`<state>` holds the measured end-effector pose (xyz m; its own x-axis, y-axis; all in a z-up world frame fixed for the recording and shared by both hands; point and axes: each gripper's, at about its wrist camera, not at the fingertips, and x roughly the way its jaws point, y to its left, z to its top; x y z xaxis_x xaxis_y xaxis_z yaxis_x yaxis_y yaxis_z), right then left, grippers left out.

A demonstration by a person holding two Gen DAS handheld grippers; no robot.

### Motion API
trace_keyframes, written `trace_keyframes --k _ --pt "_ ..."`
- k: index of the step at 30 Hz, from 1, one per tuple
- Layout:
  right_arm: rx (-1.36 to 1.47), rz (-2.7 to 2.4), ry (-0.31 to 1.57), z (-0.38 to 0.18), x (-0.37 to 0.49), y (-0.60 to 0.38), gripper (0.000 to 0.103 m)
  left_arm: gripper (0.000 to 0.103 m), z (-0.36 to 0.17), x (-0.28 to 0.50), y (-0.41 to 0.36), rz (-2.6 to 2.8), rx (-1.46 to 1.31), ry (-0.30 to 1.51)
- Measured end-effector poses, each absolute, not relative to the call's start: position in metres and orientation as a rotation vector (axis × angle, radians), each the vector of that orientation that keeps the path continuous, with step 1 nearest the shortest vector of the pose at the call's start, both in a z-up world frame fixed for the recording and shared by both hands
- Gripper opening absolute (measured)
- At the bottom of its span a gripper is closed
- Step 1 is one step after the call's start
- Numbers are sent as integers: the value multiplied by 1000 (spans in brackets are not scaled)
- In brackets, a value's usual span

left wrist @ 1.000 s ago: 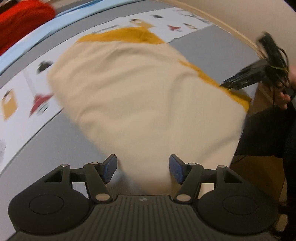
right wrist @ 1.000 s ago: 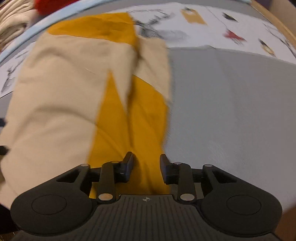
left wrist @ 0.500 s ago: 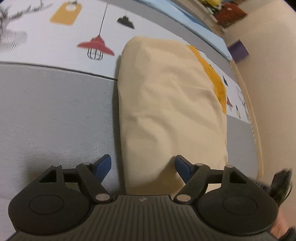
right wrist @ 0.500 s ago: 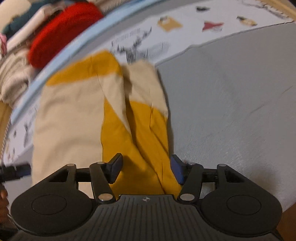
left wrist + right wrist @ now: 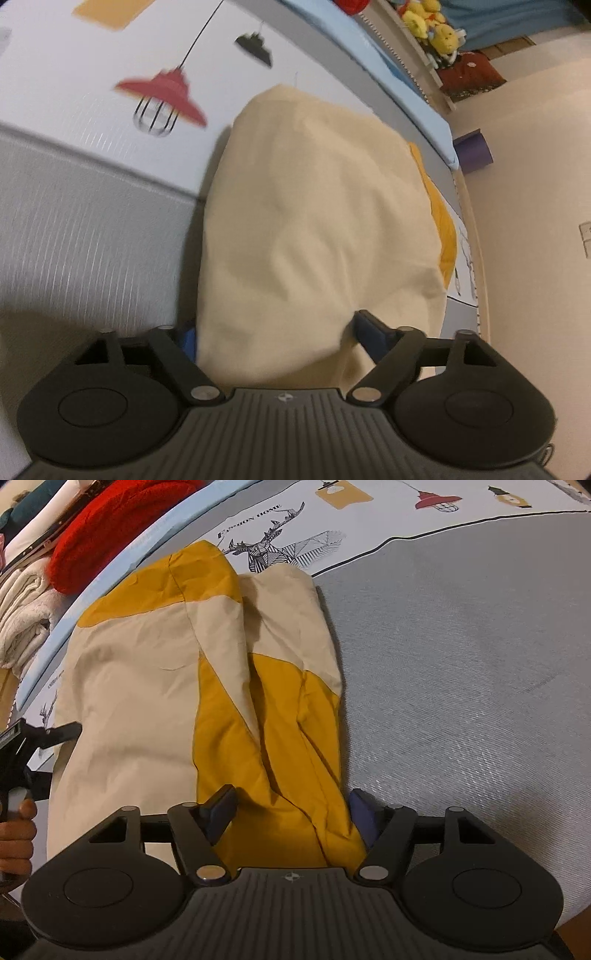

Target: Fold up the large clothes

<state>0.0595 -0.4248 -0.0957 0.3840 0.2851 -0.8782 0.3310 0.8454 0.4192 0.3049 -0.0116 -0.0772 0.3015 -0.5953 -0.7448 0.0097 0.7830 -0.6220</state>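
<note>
The cream and mustard garment (image 5: 207, 686) now lies as a long narrow bundle on the bed (image 5: 461, 664), where a second ago it was blurred and mid-swing. Both pairs of tongs have spread: the right tongs (image 5: 291, 808), nearly closed a second ago, now stand wide apart astride the mustard end, and the left tongs (image 5: 273, 332) stand apart astride the cream end (image 5: 314, 221). The fold looks laid and let go; a crosswise fold probably comes next.
</note>
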Motion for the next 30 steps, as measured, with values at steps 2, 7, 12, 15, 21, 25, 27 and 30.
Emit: trace_keyframes --k 2,7,12,15,21,25,27,30 --pt "600 -28 1191 -94 65 -421 51 66 -67 310 -14 -452 -549 1170" --pt "588 -17 1161 -91 87 -402 23 57 -33 319 -14 -491 -504 1051" --pt "631 -20 1086 -87 117 -382 15 57 -5 339 22 -417 -527 935" --pt "630 23 1018 -83 136 -359 12 62 3 352 53 -333 -512 914" --pt "524 76 937 -71 168 -313 6 65 12 354 116 -141 -524 918" --pt "497 18 988 -78 168 -311 4 66 36 335 120 -245 -435 877" --pt "504 35 967 -73 166 -311 5 70 37 324 113 -314 -383 926" --pt "522 72 910 -61 156 -314 15 70 22 296 98 -389 -225 1040"
